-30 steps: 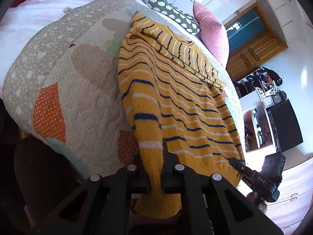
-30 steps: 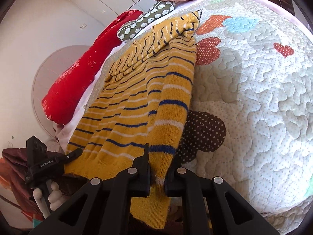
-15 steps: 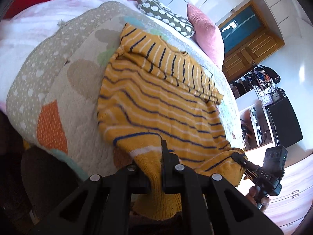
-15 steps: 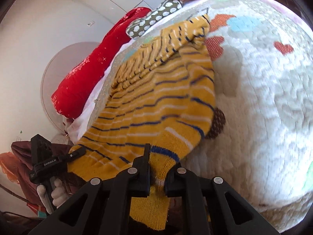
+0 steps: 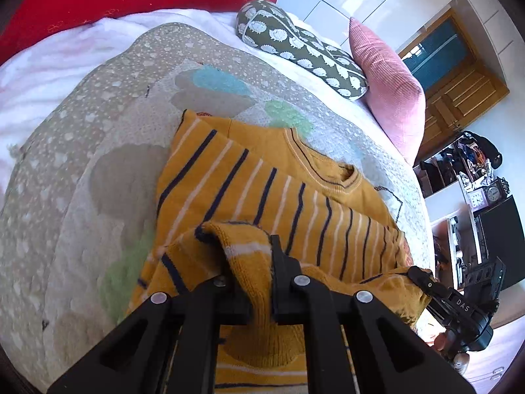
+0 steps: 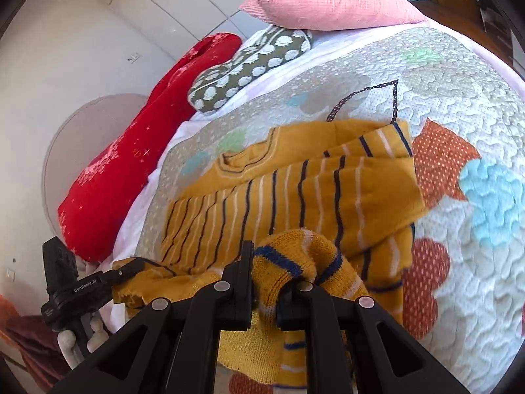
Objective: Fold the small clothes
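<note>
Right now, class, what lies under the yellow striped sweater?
The patterned quilt shows around the sweater. Its lifted hem hides part of the sweater; the quilt beneath is covered.

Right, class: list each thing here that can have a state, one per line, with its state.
Striped sweater: lying on the quilt, bottom hem lifted and doubled over.
Left gripper: shut on the hem.
Right gripper: shut on the hem.
Quilt: spread flat on the bed.
Wooden door: closed.
</note>
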Demonstrator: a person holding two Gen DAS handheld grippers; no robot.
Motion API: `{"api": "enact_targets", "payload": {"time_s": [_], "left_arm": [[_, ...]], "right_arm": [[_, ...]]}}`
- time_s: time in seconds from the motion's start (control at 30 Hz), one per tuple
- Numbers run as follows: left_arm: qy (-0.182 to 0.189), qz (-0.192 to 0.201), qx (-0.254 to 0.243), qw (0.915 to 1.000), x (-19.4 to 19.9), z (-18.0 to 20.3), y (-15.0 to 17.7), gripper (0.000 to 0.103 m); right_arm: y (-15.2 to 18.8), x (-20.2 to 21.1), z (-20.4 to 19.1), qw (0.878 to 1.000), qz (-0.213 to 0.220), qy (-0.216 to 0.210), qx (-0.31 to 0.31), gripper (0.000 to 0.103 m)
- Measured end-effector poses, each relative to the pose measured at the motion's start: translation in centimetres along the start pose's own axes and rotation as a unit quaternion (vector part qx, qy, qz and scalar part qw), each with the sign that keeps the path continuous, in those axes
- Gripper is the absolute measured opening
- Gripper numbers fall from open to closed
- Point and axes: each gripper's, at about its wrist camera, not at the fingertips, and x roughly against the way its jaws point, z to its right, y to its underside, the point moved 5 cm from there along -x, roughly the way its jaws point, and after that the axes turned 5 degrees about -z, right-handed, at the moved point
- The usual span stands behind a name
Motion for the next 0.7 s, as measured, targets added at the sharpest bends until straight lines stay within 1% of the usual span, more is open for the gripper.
{"api": "enact_targets", "payload": {"time_s": [0.07,0.13,0.17,0.2,0.27,0.33,0.4,0.47,0.53,0.63,0.67,0.7], "left_arm": [[0.002,-0.014,0.012,0.9998,-2.1,-0.2,-2.0,0.009],[0.012,-0.023,0.019,0.9995,-3.3,-0.4,-3.4,0.010],[0.026,-0.030,0.024,0.9989,-3.7,-0.5,-3.9,0.015],[0.045,-0.035,0.032,0.9978,-3.9,-0.6,-4.4,0.017],[0.067,-0.037,0.043,0.9962,-3.8,-0.8,-5.0,0.026],[0.074,-0.027,0.048,0.9957,-3.1,-1.1,-5.4,0.029],[0.081,-0.018,0.052,0.9952,-2.1,-1.3,-5.7,0.033],[0.078,0.002,0.061,0.9951,-0.8,-1.8,-6.7,0.044],[0.075,0.023,0.071,0.9944,0.6,-2.5,-7.5,0.048],[0.051,0.033,0.064,0.9961,1.9,-2.9,-7.6,0.049],[0.038,0.031,0.053,0.9974,2.0,-2.8,-7.2,0.049],[0.017,0.027,0.036,0.9988,1.9,-2.6,-6.5,0.049]], "right_arm": [[-2.0,-2.1,1.7,0.999,-0.009,0.002,-0.048,0.015],[-3.6,-3.6,2.8,0.996,-0.013,-0.011,-0.083,0.019],[-4.3,-4.1,3.2,0.995,-0.015,-0.024,-0.094,0.027],[-4.9,-4.5,3.6,0.993,-0.017,-0.040,-0.108,0.037],[-5.7,-4.8,4.5,0.987,-0.010,-0.069,-0.145,0.044],[-6.4,-4.8,5.0,0.981,-0.003,-0.092,-0.173,0.048],[-6.9,-4.5,5.1,0.977,0.003,-0.099,-0.187,0.050],[-7.4,-4.0,5.0,0.977,0.008,-0.100,-0.186,0.051],[-7.7,-3.3,5.1,0.977,0.016,-0.100,-0.185,0.055],[-7.9,-2.0,5.1,0.979,0.037,-0.090,-0.181,0.063],[-8.0,-1.5,5.0,0.980,0.045,-0.083,-0.176,0.066],[-8.0,-1.0,5.0,0.981,0.049,-0.077,-0.170,0.066]]}}
